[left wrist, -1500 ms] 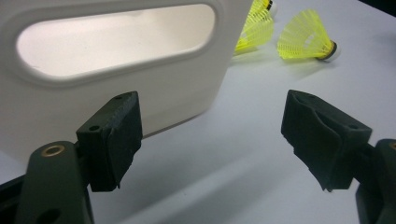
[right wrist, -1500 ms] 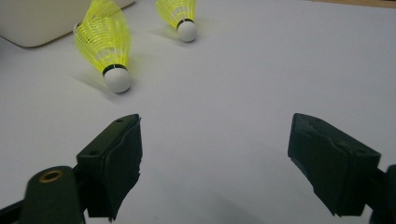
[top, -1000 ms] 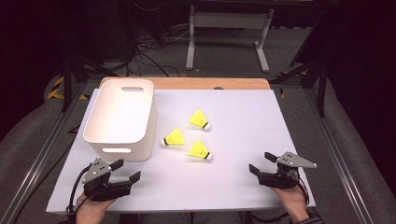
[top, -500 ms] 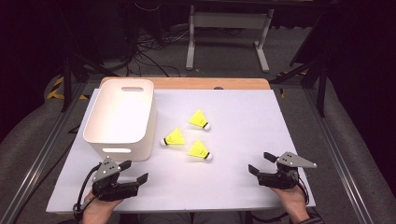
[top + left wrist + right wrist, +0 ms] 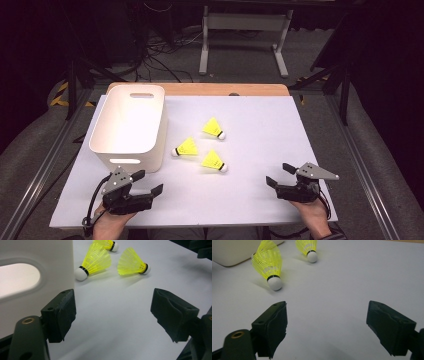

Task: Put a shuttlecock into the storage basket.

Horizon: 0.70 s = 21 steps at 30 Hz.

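Three yellow shuttlecocks with white corks lie mid-table: one at the back (image 5: pixel 213 128), one on the left (image 5: pixel 186 148), one in front (image 5: pixel 214 161). A white bin (image 5: pixel 127 125) with a handle slot stands to their left. My left gripper (image 5: pixel 148 181) is open just in front of the bin's near corner, nothing between its jaws. In the left gripper view the bin wall (image 5: pixel 37 270) is at left and two shuttlecocks (image 5: pixel 95 261) (image 5: pixel 132 263) lie ahead. My right gripper (image 5: pixel 279 174) is open and empty at the front right; the nearest shuttlecock (image 5: pixel 269 265) lies ahead to its left.
A white sheet (image 5: pixel 300 130) covers the table, with a wooden strip (image 5: pixel 200 89) along the back edge. A metal stand (image 5: pixel 240 30) and cables sit on the floor beyond. Rails run along both table sides.
My left gripper has shifted to the right, closer to the bin's near corner. The right gripper and the shuttlecocks have not moved.
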{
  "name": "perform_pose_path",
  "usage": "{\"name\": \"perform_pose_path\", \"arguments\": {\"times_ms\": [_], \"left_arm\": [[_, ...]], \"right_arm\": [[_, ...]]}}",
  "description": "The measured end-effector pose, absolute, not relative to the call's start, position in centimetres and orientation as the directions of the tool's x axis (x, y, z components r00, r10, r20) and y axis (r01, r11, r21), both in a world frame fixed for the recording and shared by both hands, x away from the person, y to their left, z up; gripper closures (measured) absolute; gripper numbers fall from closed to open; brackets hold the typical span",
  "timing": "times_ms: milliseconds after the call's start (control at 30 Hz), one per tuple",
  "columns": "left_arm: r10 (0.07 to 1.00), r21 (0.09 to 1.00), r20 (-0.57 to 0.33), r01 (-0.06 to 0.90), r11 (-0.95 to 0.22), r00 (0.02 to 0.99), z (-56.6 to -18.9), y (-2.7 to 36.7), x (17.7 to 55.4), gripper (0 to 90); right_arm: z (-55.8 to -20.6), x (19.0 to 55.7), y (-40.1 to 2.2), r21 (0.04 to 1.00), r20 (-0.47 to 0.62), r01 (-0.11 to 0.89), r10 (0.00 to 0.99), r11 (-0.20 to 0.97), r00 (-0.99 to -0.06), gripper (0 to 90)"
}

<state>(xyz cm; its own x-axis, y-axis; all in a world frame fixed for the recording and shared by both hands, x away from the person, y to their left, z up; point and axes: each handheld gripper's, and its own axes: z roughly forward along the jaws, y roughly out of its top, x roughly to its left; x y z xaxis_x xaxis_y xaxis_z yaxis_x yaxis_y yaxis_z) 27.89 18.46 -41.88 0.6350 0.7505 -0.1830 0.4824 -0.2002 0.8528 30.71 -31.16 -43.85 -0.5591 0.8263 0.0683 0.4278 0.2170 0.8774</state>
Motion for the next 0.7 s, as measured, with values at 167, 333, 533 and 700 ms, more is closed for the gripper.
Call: {"name": "perform_pose_path", "arguments": {"times_ms": [167, 333, 533, 700], "left_arm": [[0.746, 0.853, -0.181, 0.480, -0.206, 0.641, -41.7, 18.0, 28.1, 20.9], [0.738, 0.848, -0.178, 0.482, -0.221, 0.651, -41.6, 17.4, 28.3, 20.4], [0.730, 0.851, -0.174, 0.474, -0.225, 0.661, -41.4, 16.4, 28.6, 20.0], [0.726, 0.851, -0.171, 0.471, -0.232, 0.666, -41.3, 15.9, 28.8, 20.2]], "right_arm": [[-43.9, 30.7, -31.1, 0.876, 0.066, 0.429, 0.826, 0.221, -0.561, 17.7], [-43.9, 30.7, -31.1, 0.876, 0.065, 0.429, 0.825, 0.222, -0.561, 17.6], [-43.9, 30.7, -31.1, 0.873, 0.063, 0.431, 0.825, 0.226, -0.561, 17.6], [-43.9, 30.8, -31.1, 0.872, 0.066, 0.434, 0.824, 0.226, -0.562, 17.6]]}}
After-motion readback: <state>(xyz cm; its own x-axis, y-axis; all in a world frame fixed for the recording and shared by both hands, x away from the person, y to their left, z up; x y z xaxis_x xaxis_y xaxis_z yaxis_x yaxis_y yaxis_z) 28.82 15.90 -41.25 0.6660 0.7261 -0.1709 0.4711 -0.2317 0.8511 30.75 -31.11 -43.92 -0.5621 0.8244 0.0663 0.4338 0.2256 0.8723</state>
